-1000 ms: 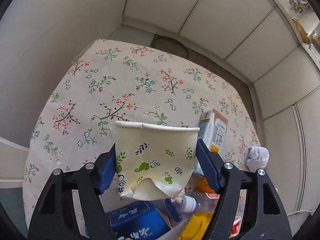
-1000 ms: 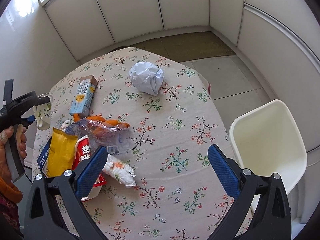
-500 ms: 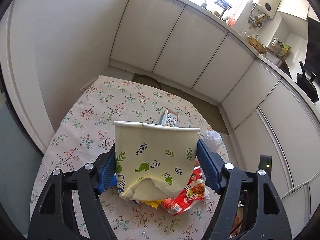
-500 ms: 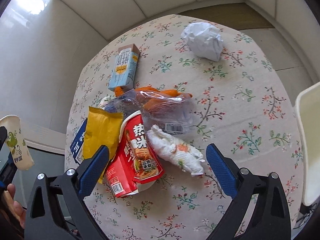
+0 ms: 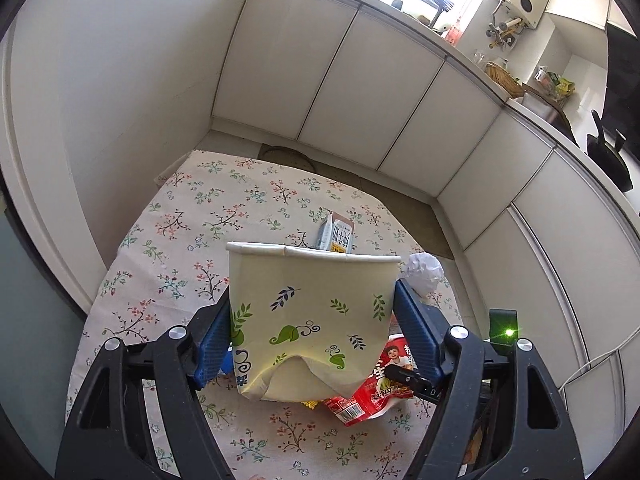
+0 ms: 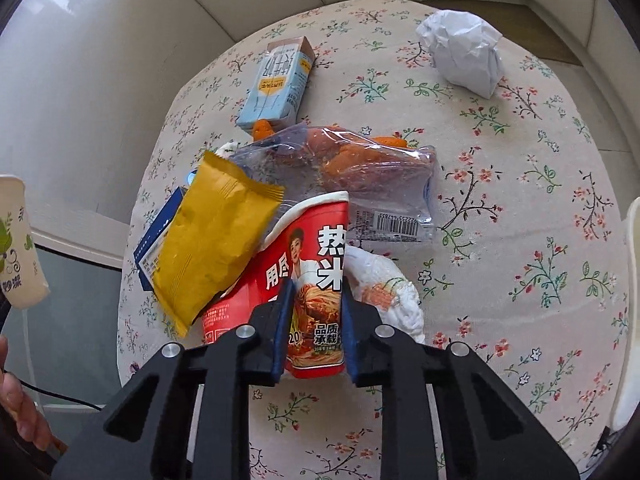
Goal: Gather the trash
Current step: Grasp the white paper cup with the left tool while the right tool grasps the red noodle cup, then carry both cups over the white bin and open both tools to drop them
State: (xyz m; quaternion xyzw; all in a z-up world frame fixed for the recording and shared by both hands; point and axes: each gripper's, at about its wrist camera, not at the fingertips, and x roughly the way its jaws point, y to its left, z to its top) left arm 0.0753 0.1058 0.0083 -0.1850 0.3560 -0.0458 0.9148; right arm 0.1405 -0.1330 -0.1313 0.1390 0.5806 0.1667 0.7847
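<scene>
My left gripper [image 5: 310, 332] is shut on a crushed cream paper cup [image 5: 312, 312] with green leaf prints and holds it high above the table; the cup also shows in the right wrist view [image 6: 18, 248]. My right gripper [image 6: 316, 320] is shut on a red instant-noodle cup [image 6: 316, 264] lying in the trash pile. Around it lie a yellow snack bag [image 6: 212, 240], a clear plastic bag with orange peels [image 6: 360, 172], a blue milk carton [image 6: 278, 82], a crumpled white wrapper [image 6: 384, 288] and a white paper ball [image 6: 464, 54].
The round table has a floral cloth [image 6: 520, 200]. A blue box [image 6: 158, 232] lies under the yellow bag. A white bin rim [image 6: 632, 280] stands at the table's right. White cabinets [image 5: 360, 92] line the wall behind.
My right gripper moved down onto the pile and closed on the red noodle cup. My left gripper rose higher and back with the paper cup.
</scene>
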